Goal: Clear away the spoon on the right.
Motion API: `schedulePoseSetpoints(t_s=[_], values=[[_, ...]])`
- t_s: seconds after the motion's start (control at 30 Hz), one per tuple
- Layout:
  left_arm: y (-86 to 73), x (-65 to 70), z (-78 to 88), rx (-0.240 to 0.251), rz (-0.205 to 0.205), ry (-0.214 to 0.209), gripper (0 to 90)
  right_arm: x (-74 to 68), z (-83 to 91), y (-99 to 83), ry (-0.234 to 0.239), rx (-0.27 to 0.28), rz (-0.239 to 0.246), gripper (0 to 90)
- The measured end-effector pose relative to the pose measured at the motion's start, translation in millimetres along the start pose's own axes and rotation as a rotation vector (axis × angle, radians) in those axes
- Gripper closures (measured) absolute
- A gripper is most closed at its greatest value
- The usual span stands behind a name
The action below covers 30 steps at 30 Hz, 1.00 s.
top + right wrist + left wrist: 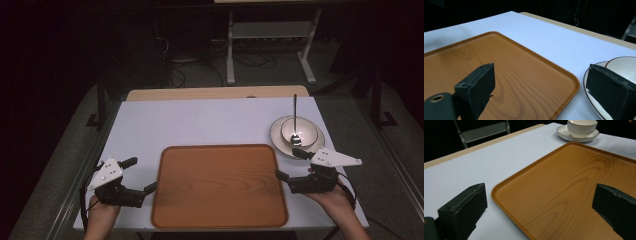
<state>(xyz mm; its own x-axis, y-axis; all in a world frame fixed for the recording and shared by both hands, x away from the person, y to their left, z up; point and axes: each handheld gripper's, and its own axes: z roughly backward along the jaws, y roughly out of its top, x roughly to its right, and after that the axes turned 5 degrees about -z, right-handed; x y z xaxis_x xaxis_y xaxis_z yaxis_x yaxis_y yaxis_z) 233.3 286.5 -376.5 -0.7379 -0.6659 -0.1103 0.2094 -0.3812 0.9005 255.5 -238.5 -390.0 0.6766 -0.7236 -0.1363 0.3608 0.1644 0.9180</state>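
A brown wood-grain tray [220,220] lies empty at the table's front centre, also in the left gripper view [564,187] and the right gripper view [499,70]. Right of it a white bowl [304,129] sits on a white saucer [277,136], with a spoon [295,117] standing in it. My left gripper [139,175] is open at the tray's left edge, its jaws wide apart with nothing between them. My right gripper [291,164] is open at the tray's right edge, just in front of the saucer [592,97]. The bowl [582,127] shows far off in the left gripper view.
A pale sheet [200,122] covers the table, with a wooden strip [215,93] along the far edge. Beyond the table stand a metal frame [270,45] and cables on the dark floor. Bare table lies behind the tray.
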Motion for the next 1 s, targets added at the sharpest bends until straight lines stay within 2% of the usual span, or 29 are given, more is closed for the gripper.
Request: schedulePoseSetpoints(t_s=[0.33, 0.43, 0.67, 1.0], values=[[-1.3, -0.2, 2.0, -0.005, 0.005, 0.006, 0.0, 5.5, -5.0, 4.3, -0.005, 0.005, -0.012, 8.0], [-1.5, -0.7, 3.2, 0.009, 0.010, 0.008, 0.0, 7.0, -6.3, 8.4, -0.017, 0.015, -0.011, 8.0], [-1.4, -1.0, 1.6, 0.002, -0.001, 0.013, 0.0, 12.5, -10.4, 16.1, -0.038, 0.024, -0.009, 8.0], [-2.4, -1.2, 1.4, -0.006, 0.006, 0.011, 0.0, 22.6, -13.7, 25.6, -0.055, 0.021, -0.012, 8.0]])
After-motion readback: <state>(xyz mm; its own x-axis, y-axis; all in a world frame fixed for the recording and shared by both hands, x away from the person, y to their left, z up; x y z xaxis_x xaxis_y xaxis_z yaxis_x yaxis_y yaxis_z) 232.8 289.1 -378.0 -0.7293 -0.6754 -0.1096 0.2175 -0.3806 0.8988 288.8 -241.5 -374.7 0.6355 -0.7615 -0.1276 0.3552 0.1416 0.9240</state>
